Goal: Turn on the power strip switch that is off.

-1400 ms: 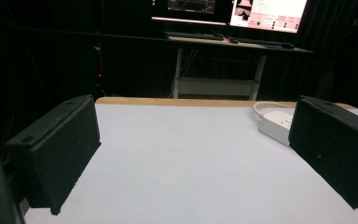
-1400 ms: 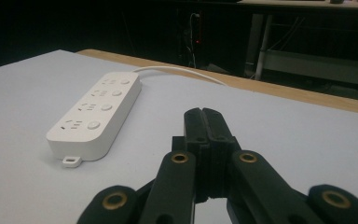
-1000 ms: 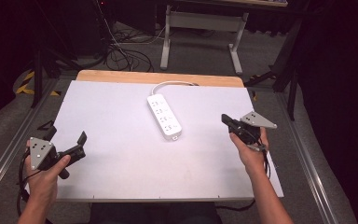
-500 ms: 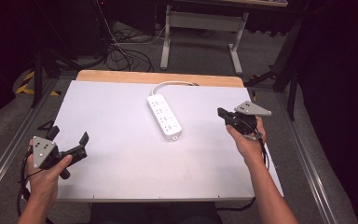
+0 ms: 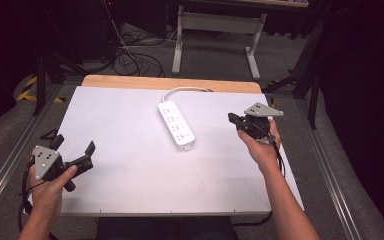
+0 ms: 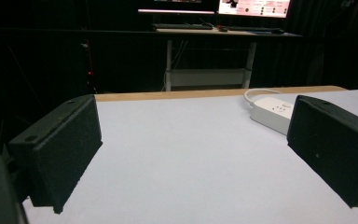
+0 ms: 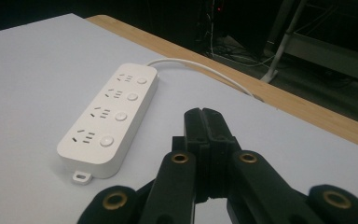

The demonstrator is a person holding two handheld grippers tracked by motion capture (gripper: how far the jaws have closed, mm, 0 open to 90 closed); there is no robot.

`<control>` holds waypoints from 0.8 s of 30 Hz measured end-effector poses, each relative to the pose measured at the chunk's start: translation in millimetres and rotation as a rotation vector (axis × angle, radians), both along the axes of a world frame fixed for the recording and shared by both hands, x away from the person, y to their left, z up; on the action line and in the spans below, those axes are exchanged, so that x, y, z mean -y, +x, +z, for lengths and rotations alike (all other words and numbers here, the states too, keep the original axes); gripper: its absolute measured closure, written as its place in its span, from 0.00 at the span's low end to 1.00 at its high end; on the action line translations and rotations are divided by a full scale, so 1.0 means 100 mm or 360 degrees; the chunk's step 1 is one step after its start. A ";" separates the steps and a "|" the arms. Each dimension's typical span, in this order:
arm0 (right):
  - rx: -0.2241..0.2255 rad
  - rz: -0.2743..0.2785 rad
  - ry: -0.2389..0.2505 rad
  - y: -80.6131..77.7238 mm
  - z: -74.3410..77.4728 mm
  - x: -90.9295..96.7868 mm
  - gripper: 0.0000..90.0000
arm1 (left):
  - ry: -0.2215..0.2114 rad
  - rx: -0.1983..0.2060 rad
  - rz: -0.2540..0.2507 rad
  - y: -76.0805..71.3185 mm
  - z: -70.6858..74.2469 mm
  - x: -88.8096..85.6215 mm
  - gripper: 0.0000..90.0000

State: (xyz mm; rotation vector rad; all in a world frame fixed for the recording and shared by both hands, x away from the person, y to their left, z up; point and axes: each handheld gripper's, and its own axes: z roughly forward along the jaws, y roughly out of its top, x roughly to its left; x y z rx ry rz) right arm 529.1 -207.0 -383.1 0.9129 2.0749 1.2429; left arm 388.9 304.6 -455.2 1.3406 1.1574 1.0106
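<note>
- Jaws of the right gripper clenched flat together, nothing between them, seen from the right gripper view pointing across the white bench toward the near end of the power strip.
- Same right gripper caught from the high view held above the bench's right side in the person's right hand, grey three-cornered plate on top, tips aimed left at the strip but well apart from it.
- Jaws of the left gripper released, spread wide and empty, bare white bench surface between the two black pads in the left gripper view.
- Left gripper shown from above at the bench's near left corner, gripped by the left hand, cable trailing down beside the wrist.
- White power strip lying flat near the middle of the bench, slightly toward the far side, angled diagonally, four socket rows each with a round button, small mounting tab at its near end.
- White cord curling from the strip's far end toward the wooden edge at the back of the bench.
- Beyond the bench, dark floor with tangled cables and the legs of a pale desk; lit monitors on that desk in the left gripper view.
</note>
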 end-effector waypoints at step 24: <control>-0.0098 0.0095 -0.0100 0.25 0.02 -0.37 1.00 | 0.0003 -0.0008 -0.0012 0.00 0.00 0.01 0.05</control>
